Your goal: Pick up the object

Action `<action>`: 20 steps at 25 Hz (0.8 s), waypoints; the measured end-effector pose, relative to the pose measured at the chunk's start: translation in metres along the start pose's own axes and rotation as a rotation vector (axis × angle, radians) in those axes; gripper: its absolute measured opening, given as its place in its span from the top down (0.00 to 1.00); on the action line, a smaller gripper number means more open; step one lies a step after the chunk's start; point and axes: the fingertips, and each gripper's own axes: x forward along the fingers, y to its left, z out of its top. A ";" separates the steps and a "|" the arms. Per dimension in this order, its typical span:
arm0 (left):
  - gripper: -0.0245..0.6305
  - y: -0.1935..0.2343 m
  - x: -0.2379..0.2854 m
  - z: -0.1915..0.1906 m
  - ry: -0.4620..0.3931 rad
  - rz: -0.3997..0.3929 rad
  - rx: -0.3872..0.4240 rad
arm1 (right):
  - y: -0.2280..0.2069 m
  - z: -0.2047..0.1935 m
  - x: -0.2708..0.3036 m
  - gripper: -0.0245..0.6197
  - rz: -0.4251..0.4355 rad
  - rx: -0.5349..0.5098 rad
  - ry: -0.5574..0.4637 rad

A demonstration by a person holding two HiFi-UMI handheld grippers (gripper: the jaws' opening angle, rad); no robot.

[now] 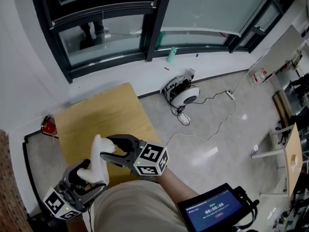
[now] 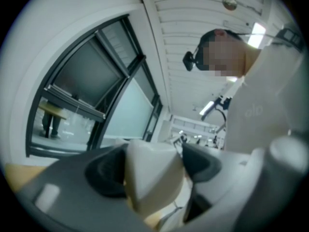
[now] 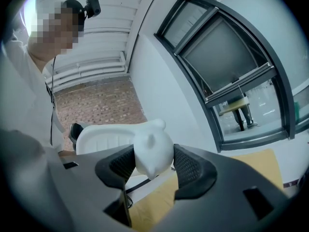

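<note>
While between left tongs (image 2: 154,170) and right tongs (image 3: 152,164), a smooth white figurine (image 1: 100,164).

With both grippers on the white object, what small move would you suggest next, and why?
Probably raise the left gripper and right gripper together a little: each clamps one end of the white object over the table, so moving one alone could twist it.

This is looking like an office or lab — tall dark-framed windows (image 1: 120,28) are running along a pale polished floor (image 1: 217,71), a cable (image 1: 234,112) is trailing across it, and desks (image 1: 292,158) are crowding the floor's right edge.
</note>
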 end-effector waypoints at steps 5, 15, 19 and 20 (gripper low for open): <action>0.43 -0.001 0.001 0.001 -0.010 -0.003 0.004 | 0.000 0.002 -0.001 0.60 -0.003 -0.013 0.001; 0.43 -0.002 -0.002 0.002 -0.011 0.000 0.009 | 0.003 0.004 0.000 0.60 -0.003 -0.029 -0.004; 0.43 -0.002 -0.002 0.002 -0.006 -0.001 0.016 | 0.003 0.004 0.000 0.60 -0.001 -0.027 -0.004; 0.43 -0.002 -0.002 0.002 -0.007 -0.001 0.015 | 0.003 0.004 0.001 0.60 -0.001 -0.023 -0.004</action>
